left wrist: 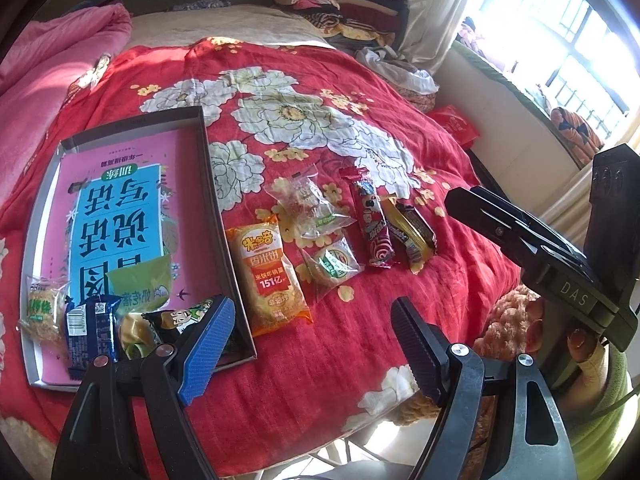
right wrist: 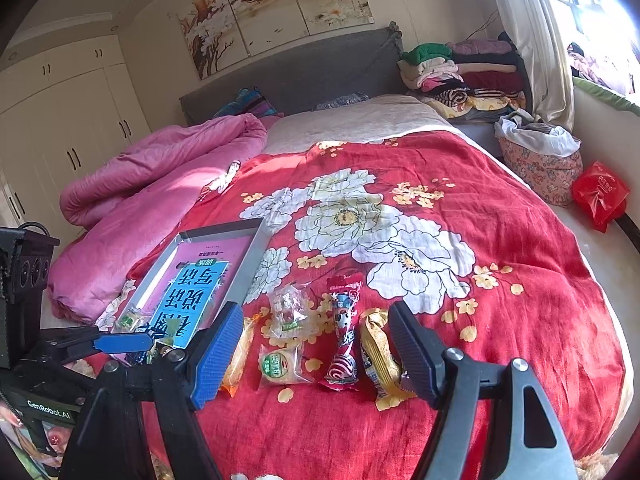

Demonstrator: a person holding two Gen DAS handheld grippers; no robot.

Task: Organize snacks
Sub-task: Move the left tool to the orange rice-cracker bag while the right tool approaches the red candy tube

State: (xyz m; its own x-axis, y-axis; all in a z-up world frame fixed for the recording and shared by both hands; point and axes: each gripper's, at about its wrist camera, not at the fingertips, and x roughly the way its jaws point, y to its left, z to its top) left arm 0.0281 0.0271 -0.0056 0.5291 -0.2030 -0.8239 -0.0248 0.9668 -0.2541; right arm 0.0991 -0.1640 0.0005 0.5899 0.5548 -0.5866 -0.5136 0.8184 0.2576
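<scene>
Red floral bedspread (left wrist: 360,340). Both grippers, left (left wrist: 312,344) and right (right wrist: 316,354), wide, empty. Rice-cracker pack (left wrist: 269,276) just ahead of left fingers, beside box (left wrist: 208,168); light, crinkly, brittle, so pinch mid-body gently.

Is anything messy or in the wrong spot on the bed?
Nothing is spilled or torn. Five snacks still lie loose on the red flowered blanket, like the orange rice cracker packet, beside the shallow grey box where the other snacks sit on a pink book.
</scene>
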